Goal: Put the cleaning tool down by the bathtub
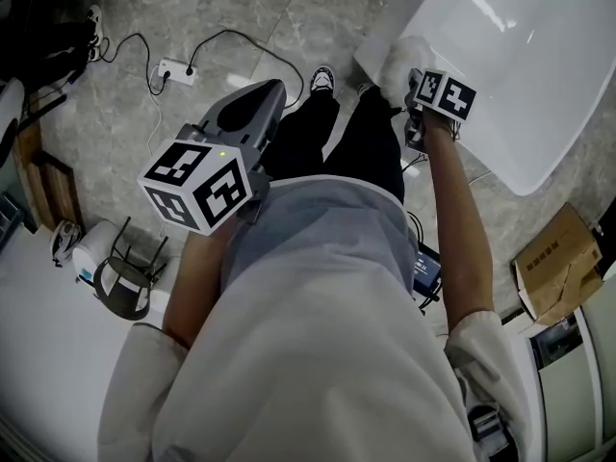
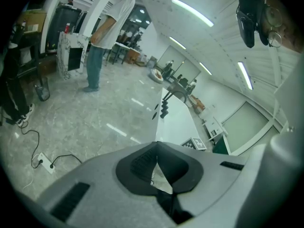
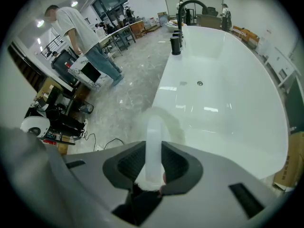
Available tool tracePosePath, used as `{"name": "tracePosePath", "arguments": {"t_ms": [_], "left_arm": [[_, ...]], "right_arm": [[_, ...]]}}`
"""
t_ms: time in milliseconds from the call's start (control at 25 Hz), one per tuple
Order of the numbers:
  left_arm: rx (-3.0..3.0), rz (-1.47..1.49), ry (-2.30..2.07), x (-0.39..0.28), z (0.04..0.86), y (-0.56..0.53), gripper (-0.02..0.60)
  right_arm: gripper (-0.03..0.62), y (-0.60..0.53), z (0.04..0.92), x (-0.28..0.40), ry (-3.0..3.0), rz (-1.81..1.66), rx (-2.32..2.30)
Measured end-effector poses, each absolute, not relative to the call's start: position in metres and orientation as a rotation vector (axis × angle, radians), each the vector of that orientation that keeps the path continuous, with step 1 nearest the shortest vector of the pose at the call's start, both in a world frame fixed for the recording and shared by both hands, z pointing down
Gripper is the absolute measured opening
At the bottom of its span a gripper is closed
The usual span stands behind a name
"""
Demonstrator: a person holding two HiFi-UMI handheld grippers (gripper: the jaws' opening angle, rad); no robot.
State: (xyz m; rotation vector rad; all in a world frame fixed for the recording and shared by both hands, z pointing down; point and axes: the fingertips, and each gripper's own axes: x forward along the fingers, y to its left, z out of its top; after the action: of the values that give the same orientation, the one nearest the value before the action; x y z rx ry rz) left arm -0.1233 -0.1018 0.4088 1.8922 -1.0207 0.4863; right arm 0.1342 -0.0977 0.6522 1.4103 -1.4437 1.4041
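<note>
The cleaning tool has a translucent white handle [image 3: 154, 144] and a fluffy white head [image 1: 401, 59]. My right gripper [image 1: 412, 104] is shut on that handle, which stands upright between the pads [image 3: 153, 164]. The head hangs over the near rim of the white bathtub [image 1: 525, 61], whose basin [image 3: 223, 94] fills the right gripper view. My left gripper [image 1: 256, 106] is held apart over the grey floor at the person's left side. Its tips [image 2: 156, 153] meet with nothing between them.
A white power strip [image 1: 176, 70] with black cables lies on the marble floor at the far left. A small stool [image 1: 125, 282] stands lower left, a cardboard box [image 1: 556, 269] at the right. Black taps [image 3: 176, 42] sit on the tub's far rim. A person [image 3: 78, 30] stands beyond.
</note>
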Motion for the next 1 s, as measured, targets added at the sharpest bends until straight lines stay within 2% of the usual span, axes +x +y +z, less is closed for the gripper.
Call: {"name": "tracePosePath", "arguments": {"t_ms": [1000], "left_arm": [[1.907, 0.430, -1.015, -0.1248, 0.4019, -0.0970, 0.005]], "right_arm": [[0.126, -0.0911, 0.6434, 0.1310, -1.471, 1.394, 1.382]]}}
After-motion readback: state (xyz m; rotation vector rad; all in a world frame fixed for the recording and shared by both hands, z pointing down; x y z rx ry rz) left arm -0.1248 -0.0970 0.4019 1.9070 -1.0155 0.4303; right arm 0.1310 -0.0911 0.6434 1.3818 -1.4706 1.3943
